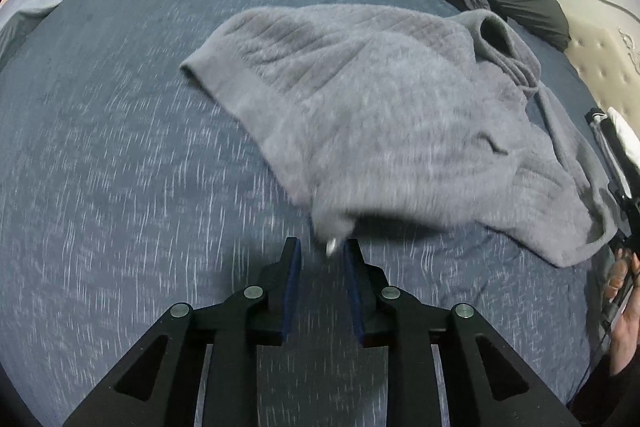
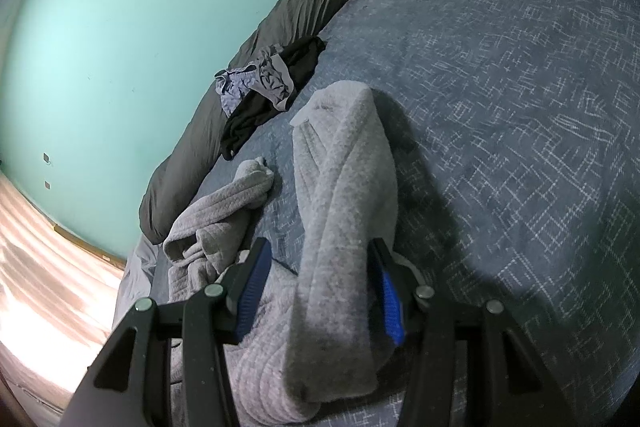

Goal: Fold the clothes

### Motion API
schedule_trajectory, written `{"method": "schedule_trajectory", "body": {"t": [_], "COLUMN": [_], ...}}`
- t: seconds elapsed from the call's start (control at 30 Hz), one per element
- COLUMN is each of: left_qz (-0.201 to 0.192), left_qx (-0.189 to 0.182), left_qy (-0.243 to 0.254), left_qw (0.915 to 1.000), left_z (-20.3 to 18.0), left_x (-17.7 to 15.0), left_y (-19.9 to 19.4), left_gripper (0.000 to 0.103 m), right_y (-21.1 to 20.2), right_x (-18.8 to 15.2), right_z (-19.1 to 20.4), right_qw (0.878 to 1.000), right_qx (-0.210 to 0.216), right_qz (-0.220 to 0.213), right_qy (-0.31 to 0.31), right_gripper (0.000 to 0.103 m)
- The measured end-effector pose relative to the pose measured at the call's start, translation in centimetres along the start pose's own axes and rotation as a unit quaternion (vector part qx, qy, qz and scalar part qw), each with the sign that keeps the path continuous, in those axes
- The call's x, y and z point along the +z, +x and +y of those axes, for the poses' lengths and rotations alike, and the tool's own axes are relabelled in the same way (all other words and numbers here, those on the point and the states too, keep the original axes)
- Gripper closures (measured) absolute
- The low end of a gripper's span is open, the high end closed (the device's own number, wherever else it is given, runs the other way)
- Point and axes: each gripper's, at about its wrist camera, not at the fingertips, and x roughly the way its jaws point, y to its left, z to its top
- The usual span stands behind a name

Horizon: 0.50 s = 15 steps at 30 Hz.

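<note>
One grey sweater lies on the bed, spread over the blue patterned cover, with one sleeve bunched toward the wall side. My left gripper points down at the near corner of the sweater; its jaws stand a little apart, and a blurred tip of the fabric hangs just in front of them, not pressed by the pads. My right gripper has its jaws around a thick fold of the same sweater; the cloth fills the space between them, but I cannot tell if the pads really press it. At the far edge of the bed I count one small pile of dark clothes resting against a long dark pillow.
</note>
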Motion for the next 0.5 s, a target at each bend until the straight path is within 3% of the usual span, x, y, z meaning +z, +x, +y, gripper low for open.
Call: {"method": "schedule_trajectory", "body": {"t": [0.13,0.3,0.5], "left_qz": [0.002,-0.006,-0.064], "left_qx": [-0.024,-0.033,-0.005], "left_qy": [0.004,0.008,-0.007], "left_qw": [0.9997,0.9994,0.9979], "left_z": [-0.8,-2.4,-2.0], "left_x": [-1.3,-0.5,3.5], "left_y": [-0.4,1.2,1.5], "left_gripper": [0.078,0.06,0.058], "right_y": [0.0,0.0,0.1], "right_x": [0.0,-0.2,0.0], "right_z": [0.0,0.1,-0.2], "right_qw": [1.0,1.0,1.0], "right_qx": [-0.001,-0.002,-0.003], "right_qz": [0.0,0.0,0.001], "right_qy": [0.001,0.0,0.006], "right_gripper": [0.052,0.052,0.052]}}
